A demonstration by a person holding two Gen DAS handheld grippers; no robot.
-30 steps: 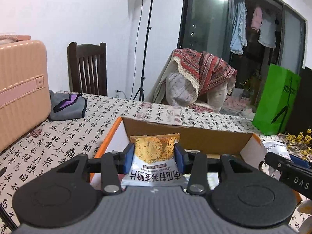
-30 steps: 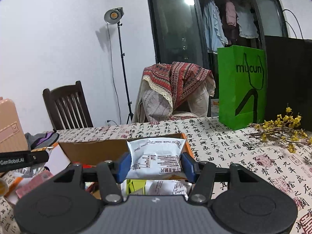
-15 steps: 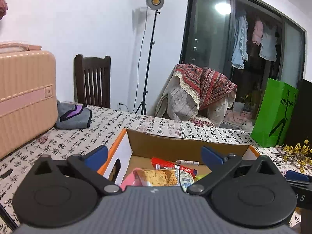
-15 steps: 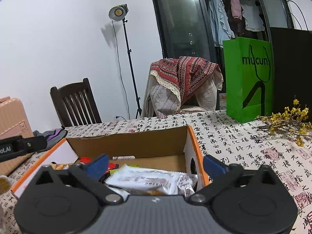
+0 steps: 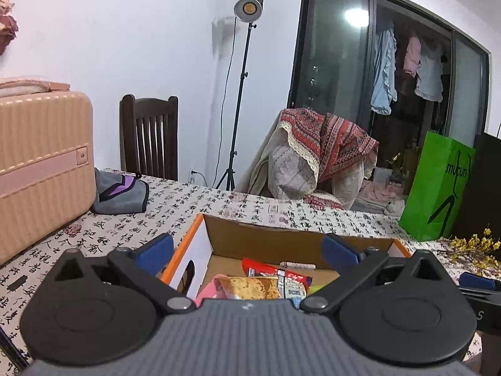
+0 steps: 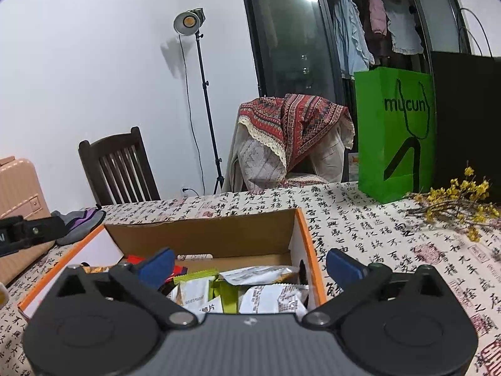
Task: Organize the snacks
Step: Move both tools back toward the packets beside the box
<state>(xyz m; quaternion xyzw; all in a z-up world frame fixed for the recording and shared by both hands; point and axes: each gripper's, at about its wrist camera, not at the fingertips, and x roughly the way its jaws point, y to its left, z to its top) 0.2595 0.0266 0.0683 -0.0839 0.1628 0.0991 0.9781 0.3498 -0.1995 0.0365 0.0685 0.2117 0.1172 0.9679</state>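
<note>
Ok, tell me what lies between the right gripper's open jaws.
Right wrist view: between the right gripper jaws lie white snack packets and a green one, loose in the cardboard box.

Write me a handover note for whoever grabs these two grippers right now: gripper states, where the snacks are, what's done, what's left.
Left gripper: open, empty, above the cardboard box.
Right gripper: open, empty, over the same box's right end.
Snacks: the orange cracker packet lies in the box beside a red packet; the white packet lies on other white and green packs.
Done: both released a moment ago.
Left: no loose snacks visible on the tablecloth; check outside these views.
</note>
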